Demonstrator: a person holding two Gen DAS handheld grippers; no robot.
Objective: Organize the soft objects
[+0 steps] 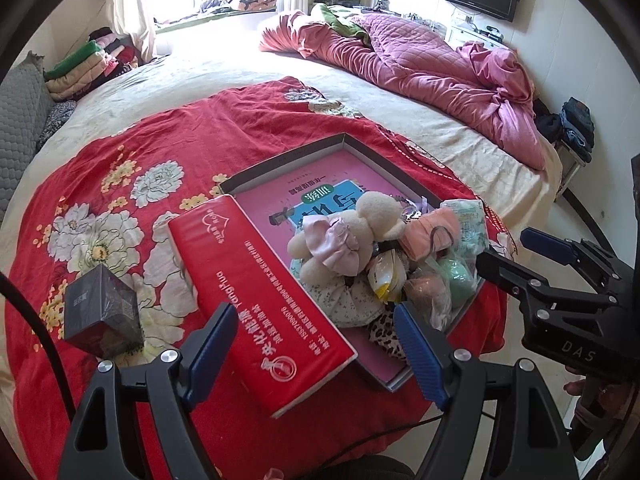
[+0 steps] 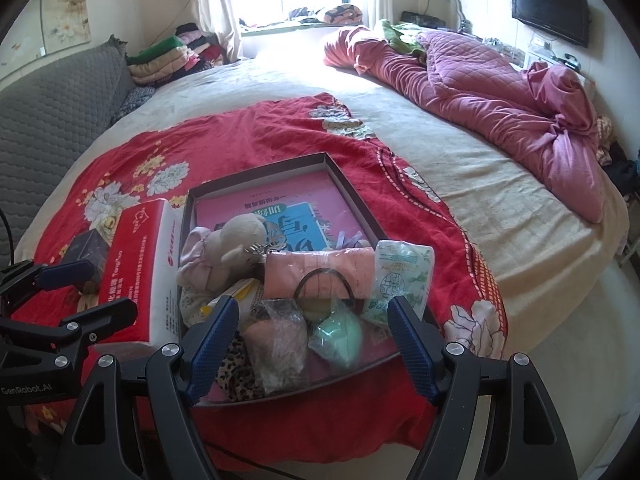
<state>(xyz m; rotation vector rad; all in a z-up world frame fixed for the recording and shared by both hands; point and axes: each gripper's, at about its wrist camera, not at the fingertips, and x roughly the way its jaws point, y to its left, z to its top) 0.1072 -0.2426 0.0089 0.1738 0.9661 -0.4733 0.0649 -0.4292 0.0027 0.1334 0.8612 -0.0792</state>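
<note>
Both the left gripper [image 1: 316, 350] and right gripper [image 2: 310, 340] hover with fingers apart, empty, near the box [image 2: 352, 196] of soft toys on the bed [image 2: 500, 184].

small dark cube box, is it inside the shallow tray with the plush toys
No, the small dark cube box sits on the red floral blanket, outside the shallow grey tray.

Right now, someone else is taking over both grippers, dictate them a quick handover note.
Left gripper: open, empty, above the red tissue pack.
Right gripper: open, empty, above the tray's near end.
Done: plush toy, pink cloth roll, green ball and bagged items are piled in the tray.
Left: the tissue pack leans on the tray's edge; the dark box sits out on the red blanket.
</note>
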